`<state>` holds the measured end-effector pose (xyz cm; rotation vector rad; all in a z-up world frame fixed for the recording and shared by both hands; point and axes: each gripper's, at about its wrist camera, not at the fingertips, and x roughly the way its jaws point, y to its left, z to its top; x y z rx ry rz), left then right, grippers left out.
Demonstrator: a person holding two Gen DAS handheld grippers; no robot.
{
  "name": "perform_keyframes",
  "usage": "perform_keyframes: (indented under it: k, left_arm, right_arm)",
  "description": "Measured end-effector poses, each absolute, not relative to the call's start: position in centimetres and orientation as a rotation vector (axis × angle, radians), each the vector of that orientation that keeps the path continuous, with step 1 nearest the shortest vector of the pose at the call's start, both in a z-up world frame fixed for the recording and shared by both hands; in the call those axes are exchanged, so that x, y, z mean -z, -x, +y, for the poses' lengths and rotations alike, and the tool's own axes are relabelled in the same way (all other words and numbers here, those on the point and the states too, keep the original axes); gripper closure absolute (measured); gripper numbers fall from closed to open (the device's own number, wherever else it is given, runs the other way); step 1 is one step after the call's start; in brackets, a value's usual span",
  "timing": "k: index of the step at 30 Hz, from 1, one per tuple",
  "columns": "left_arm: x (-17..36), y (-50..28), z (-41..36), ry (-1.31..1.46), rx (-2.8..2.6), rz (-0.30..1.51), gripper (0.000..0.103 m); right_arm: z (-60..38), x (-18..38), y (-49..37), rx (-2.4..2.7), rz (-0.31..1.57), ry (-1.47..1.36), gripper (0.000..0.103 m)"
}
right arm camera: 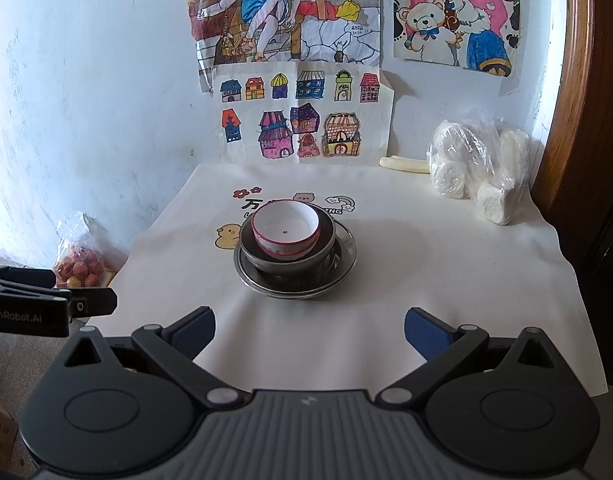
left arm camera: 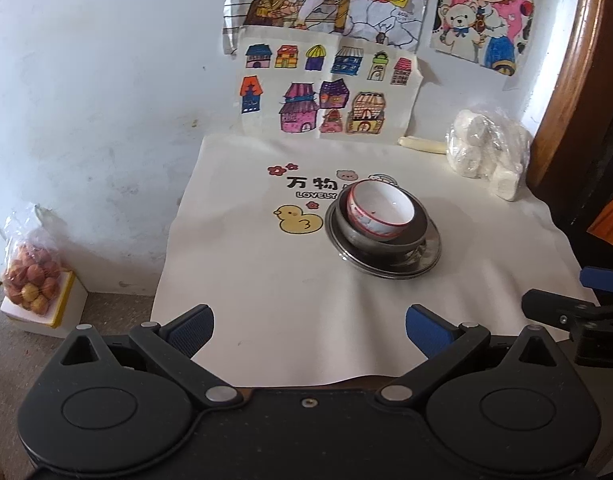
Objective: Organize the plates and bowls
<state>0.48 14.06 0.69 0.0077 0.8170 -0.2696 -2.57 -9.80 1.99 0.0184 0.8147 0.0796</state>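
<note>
Both grippers, left gripper (left arm camera: 309,330) and right gripper (right arm camera: 309,332), sit spread wide holding nothing, the red-rimmed ceramic bowl (right arm camera: 286,233) nested in a steel bowl (right arm camera: 288,258) on a steel plate (right arm camera: 342,264) well ahead of the fingers.

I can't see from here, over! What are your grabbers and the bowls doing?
Left gripper and right gripper open, empty. White bowl nested in metal bowl on metal plate. Nothing in the way.
</note>
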Motion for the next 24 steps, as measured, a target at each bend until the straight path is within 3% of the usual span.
perform_keyframes:
  k: [24]
  left_arm:
    - [-0.77,-0.84,13.78,-0.034,0.263,0.822,0.001]
  right_arm:
    - [-9.72,-1.67,2.19,-0.078,0.821,-0.019,0.0]
